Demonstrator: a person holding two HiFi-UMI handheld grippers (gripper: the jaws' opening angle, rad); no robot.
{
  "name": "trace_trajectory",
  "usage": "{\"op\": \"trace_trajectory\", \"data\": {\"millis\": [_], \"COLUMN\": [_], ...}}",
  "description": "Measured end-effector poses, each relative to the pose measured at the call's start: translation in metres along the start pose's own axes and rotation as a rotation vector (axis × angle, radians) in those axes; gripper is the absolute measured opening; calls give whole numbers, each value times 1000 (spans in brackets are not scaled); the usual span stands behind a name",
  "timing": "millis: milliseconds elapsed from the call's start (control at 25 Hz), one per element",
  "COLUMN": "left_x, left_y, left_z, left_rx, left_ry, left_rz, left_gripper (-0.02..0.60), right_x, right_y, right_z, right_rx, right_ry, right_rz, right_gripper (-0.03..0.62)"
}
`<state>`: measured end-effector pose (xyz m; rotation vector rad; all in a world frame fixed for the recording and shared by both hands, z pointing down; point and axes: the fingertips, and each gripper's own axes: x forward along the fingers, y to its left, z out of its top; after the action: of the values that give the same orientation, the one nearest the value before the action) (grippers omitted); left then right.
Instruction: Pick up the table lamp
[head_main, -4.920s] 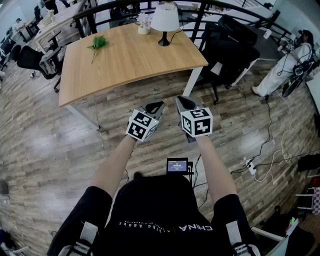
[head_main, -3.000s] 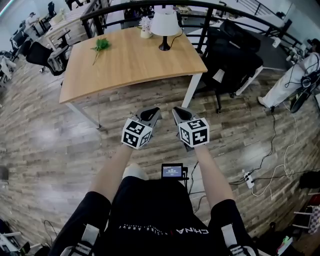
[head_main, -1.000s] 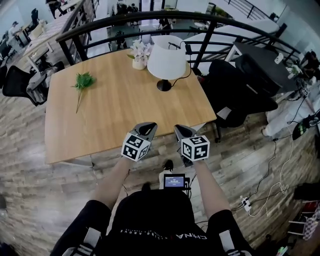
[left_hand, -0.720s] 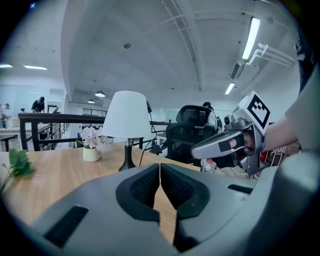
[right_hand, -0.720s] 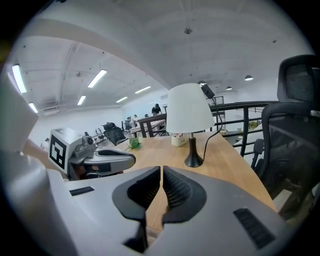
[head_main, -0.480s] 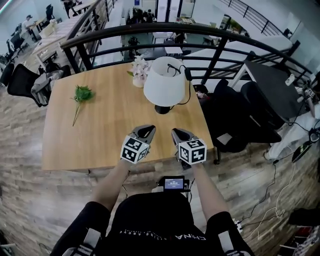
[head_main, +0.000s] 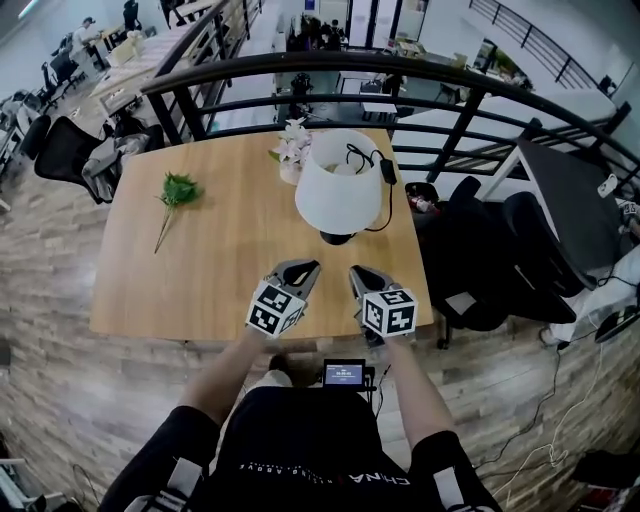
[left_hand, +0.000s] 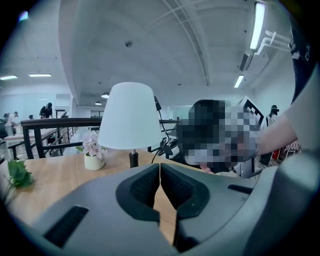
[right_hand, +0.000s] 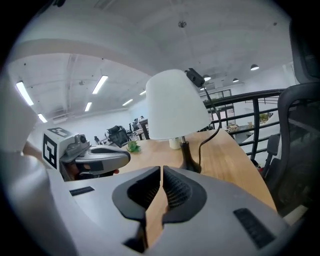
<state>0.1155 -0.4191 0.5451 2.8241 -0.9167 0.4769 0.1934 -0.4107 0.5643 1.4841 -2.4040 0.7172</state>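
Table lamp (head_main: 340, 192) stands upright on counter (head_main: 200, 285), long axis vertical, shade on top. Left claw (head_main: 303, 267), right claw (head_main: 360, 271): both pressed together, empty, near its base.

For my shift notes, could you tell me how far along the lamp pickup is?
Done: left gripper and right gripper hover over the near edge of the table, facing the table lamp. In hand: nothing; both are shut, empty, short of it. Left: open, grasp, lift.

Bright, even indoor light from ceiling strip lamps (left_hand: 257, 25); shadows faint. Views largely sharp, with strong fisheye bending; gripper views darken to black at corners.
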Motion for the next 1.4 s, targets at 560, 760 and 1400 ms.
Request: {"op": "trace_trajectory", "data": {"millis": [560, 760, 1400], "left_x": [0, -2, 13], "left_y": [46, 54, 75], "left_z": [18, 20, 58], "left_rx": [2, -1, 1], "left_ry": [-34, -38, -76], "left_rz": [-15, -11, 92], "left_gripper": [20, 20, 23], "right_x": [29, 33, 38], "right_y": [8, 10, -18], "right_z": [35, 35, 24], "right_rx": [-28, -35, -73], "right_ry": [-23, -16, -32], "right_rz": [-46, -54, 10], "right_gripper": [40, 40, 40]}}
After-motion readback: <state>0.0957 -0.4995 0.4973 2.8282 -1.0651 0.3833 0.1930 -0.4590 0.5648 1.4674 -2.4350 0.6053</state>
